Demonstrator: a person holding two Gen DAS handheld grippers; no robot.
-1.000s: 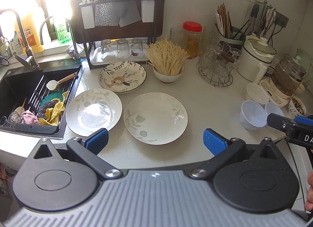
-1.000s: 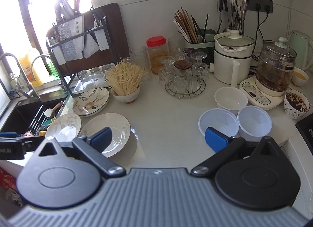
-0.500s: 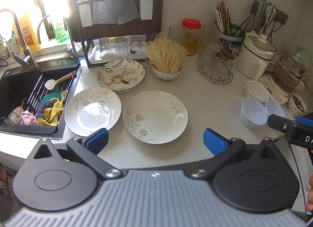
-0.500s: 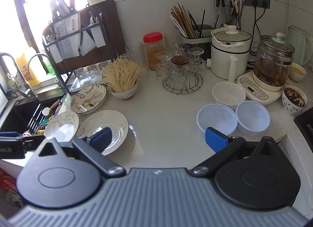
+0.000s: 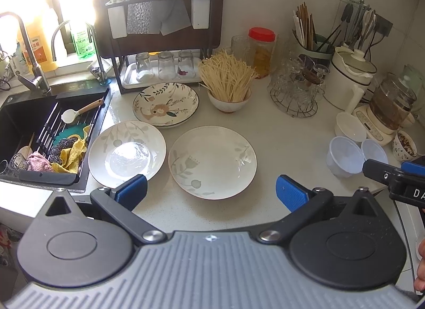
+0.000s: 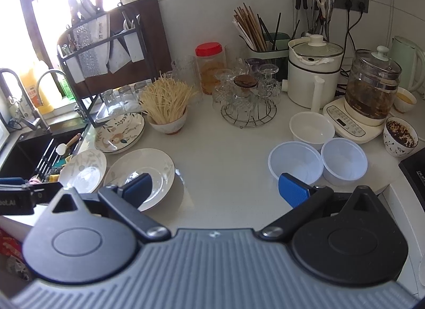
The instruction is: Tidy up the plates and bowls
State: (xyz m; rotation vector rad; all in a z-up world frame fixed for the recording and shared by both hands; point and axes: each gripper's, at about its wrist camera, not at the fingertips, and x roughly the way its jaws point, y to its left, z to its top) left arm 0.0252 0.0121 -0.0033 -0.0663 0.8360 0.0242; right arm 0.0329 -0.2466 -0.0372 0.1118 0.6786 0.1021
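A white speckled stone table (image 5: pixel 287 146) in a sunlit kitchen corner carries the dishes. Nearest, the left tool (image 5: pixel 211 192) hangs released and empty, its blue pads spread above the pale leaf-printed shallow plate (image 5: pixel 212 161); this placing suits a rim grasp. Just beside it to the left lies a matching glossy leaf-printed plate (image 5: pixel 127 153), near the black sink (image 5: pixel 24 117). The right tool (image 6: pixel 215 190) is likewise released and empty, aimed between the plates and two translucent plastic bowls (image 6: pixel 294 162) standing side by side, perhaps touching. Behind them sits a white ceramic bowl (image 6: pixel 312 128). Farther back rest a floral-patterned plate (image 5: pixel 166 103), possibly a stack of two, and a dark dish rack (image 5: pixel 159 16).
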